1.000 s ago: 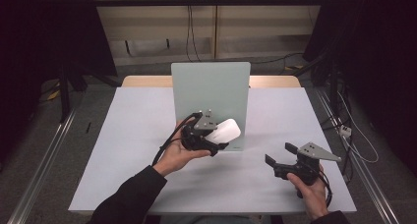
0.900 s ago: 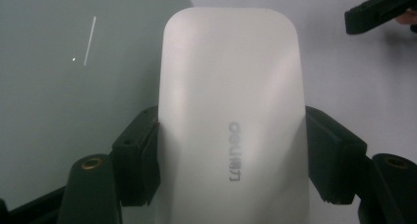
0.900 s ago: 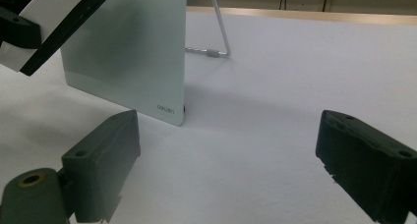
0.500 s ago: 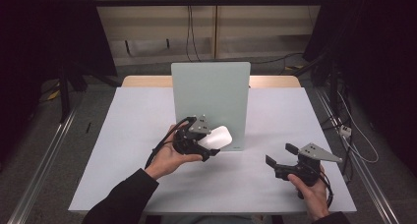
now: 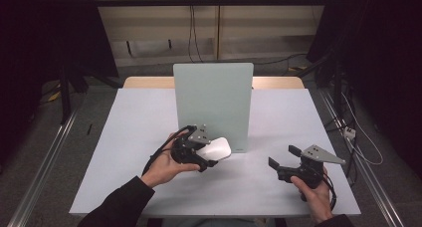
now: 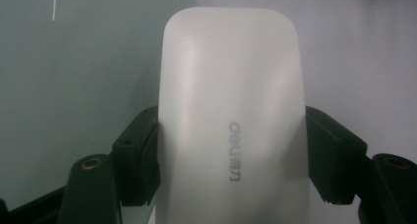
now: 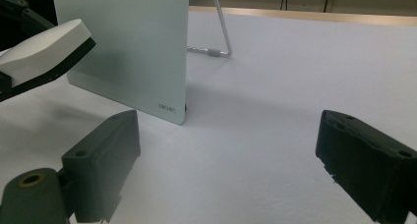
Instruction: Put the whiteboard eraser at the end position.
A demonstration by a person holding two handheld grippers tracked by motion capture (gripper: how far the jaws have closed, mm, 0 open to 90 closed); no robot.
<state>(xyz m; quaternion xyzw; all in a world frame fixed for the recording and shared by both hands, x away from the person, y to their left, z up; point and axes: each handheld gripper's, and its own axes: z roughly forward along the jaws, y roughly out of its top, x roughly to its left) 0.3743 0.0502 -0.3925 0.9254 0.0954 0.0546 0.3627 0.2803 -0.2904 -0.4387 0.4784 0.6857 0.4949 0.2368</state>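
Mouse [image 5: 216,149] is the white one, clamped between the jaws of the left gripper [image 5: 211,155], which has it pinched by its two long sides. In the left gripper view you can see the black pads pressed against both flanks of the mouse [image 6: 228,130], grey logo on its top facing the camera. It's held up off the bench [image 5: 139,122], not resting on it, roughly over the middle and a bit toward the near edge, just in front of the pale green upright panel [image 5: 213,100]. From the right gripper view the mouse [image 7: 44,49] sits tilted, with its dark underside showing, right next to the panel [image 7: 128,47]; can't tell if they touch.

That panel stands upright on a thin wire stand [image 7: 221,42] behind it, around the centre of the bench.

Right gripper [image 5: 282,157] is held over the near right corner of the bench, jaws spread wide with nothing between them, well apart from the mouse.
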